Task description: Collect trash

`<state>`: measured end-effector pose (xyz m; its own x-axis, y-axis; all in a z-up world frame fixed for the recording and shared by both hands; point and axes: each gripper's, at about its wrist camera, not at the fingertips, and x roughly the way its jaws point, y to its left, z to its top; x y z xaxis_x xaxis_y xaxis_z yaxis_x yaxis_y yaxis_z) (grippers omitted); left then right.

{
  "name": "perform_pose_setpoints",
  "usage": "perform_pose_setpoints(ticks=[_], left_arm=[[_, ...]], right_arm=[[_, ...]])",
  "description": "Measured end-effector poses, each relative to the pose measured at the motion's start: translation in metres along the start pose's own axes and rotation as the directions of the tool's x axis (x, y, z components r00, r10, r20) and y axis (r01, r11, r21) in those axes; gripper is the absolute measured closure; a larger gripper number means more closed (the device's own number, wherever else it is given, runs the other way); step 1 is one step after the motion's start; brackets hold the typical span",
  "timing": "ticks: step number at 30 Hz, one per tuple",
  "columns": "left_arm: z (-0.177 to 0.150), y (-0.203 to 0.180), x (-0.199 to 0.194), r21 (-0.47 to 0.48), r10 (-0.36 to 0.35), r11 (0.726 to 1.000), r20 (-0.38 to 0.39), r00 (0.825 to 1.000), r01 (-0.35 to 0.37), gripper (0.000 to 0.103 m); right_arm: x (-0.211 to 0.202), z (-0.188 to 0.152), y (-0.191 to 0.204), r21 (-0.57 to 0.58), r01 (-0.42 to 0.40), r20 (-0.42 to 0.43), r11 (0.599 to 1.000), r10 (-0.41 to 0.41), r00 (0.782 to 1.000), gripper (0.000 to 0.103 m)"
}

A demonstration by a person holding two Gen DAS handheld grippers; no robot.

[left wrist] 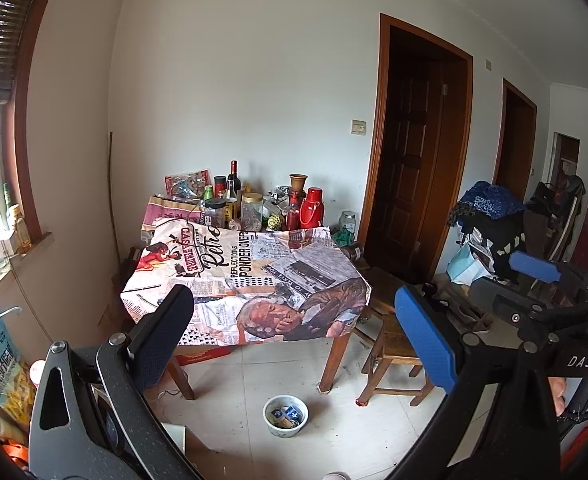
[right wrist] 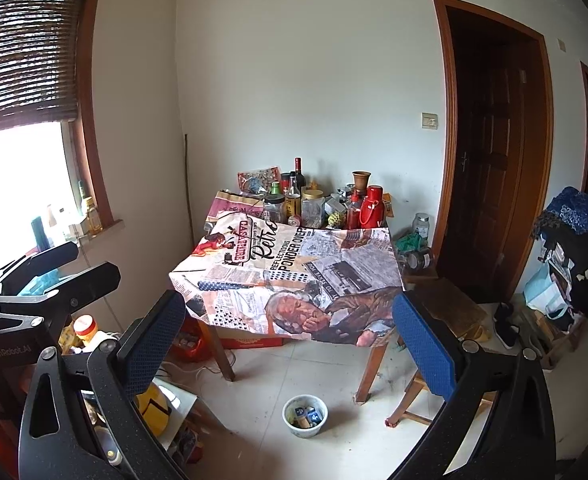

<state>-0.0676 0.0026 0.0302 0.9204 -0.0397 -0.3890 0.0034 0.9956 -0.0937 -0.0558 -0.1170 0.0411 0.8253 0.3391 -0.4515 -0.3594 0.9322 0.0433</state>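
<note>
Trash, as far as you can see it, already sits in the small white bowl (left wrist: 285,416) on the tiled floor, just in front of the desk legs: a few little wrappers or packets, blue, white and tan, though they are too small to name with any confidence. That suggests you have gathered some pieces, but judging by how things lie, most of the job is still ahead of you.

Your left tool (left wrist: 294,336) is spread wide and carries nothing; your right tool (right wrist: 289,340) is likewise wide apart and empty. Both hang above the floor, well apart from the bowl, pointing toward the desk.

Beyond the bowl, the desk (right wrist: 366,376) wears a newspaper-print cloth (left wrist: 253,280) whose near half lies bare. At its far edge, against the wall, stands a crowd of bottles and jars (left wrist: 253,204), with a red flask (left wrist: 312,208) among them. If any of that counts as rubbish, you have yet to sort it.
</note>
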Motion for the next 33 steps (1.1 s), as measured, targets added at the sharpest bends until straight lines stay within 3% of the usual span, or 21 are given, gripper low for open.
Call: perform_pose_setpoints(ticks=[33], left_arm=[[0.0036,-0.0088,0.0028,-0.007,-0.007,1.0,-0.001,1.0,0.007,0.001]], right_arm=[[0.0012,0.0024,-0.0065,0.0,0.0,-0.014,1.0,0.0,1.0,0.0]])
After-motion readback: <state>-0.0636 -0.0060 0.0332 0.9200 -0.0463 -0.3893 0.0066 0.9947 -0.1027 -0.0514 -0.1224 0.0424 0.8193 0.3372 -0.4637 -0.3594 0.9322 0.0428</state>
